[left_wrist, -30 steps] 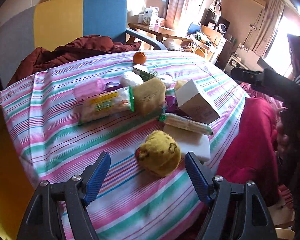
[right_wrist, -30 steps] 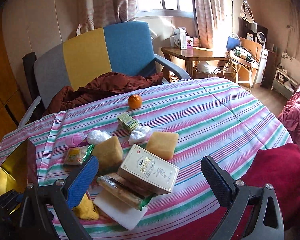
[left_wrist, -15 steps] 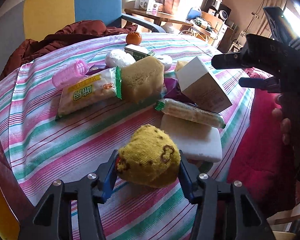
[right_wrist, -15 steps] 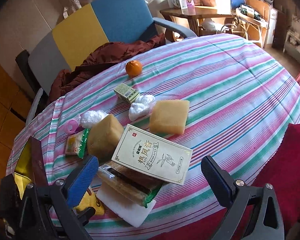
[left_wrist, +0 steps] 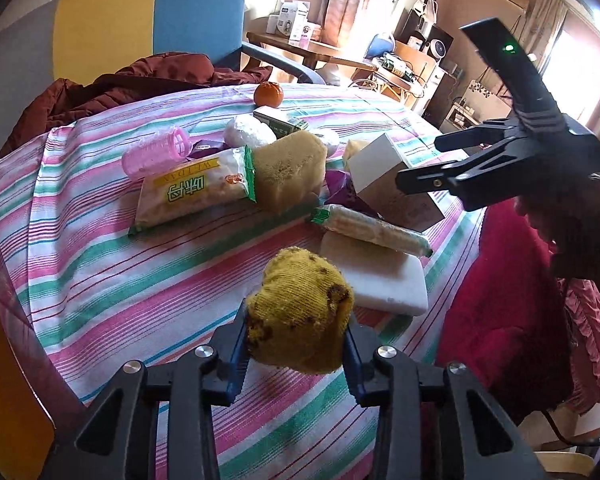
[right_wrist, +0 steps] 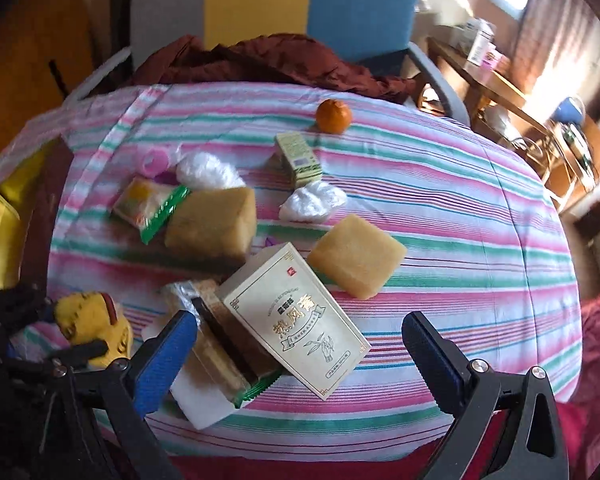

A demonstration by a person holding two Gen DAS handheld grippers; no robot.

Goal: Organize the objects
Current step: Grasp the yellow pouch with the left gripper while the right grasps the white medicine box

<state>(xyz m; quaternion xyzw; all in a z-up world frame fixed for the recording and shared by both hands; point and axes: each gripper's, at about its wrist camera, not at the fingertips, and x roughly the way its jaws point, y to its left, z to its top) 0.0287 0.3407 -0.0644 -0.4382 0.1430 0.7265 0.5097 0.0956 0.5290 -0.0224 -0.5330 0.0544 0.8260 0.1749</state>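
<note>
A yellow knitted bundle [left_wrist: 300, 316] sits near the front edge of the striped tablecloth [left_wrist: 100, 272]. My left gripper [left_wrist: 294, 338] has its jaws closing on it, and both blue pads press its sides. The bundle [right_wrist: 92, 320] also shows at the left of the right wrist view. My right gripper [right_wrist: 298, 328] is open and hangs over a cream box [right_wrist: 296, 316] with nothing gripped. That box leans on a cracker pack [right_wrist: 220, 344] and a white foam slab [right_wrist: 196, 400]. In the left wrist view the right gripper [left_wrist: 440, 160] hovers above the box [left_wrist: 380, 168].
Two tan sponges [right_wrist: 356, 256] [right_wrist: 214, 228], a snack packet [right_wrist: 148, 204], a small green box [right_wrist: 299, 157], an orange [right_wrist: 333, 116], white plastic wads [right_wrist: 314, 202] and a pink roller [right_wrist: 154, 160] lie further back. A chair with a maroon jacket [right_wrist: 268, 60] stands behind.
The left jaws have come in from wide open until they squeeze the yellow bundle. The right gripper has tilted down, rolled and moved closer over the cream box.
</note>
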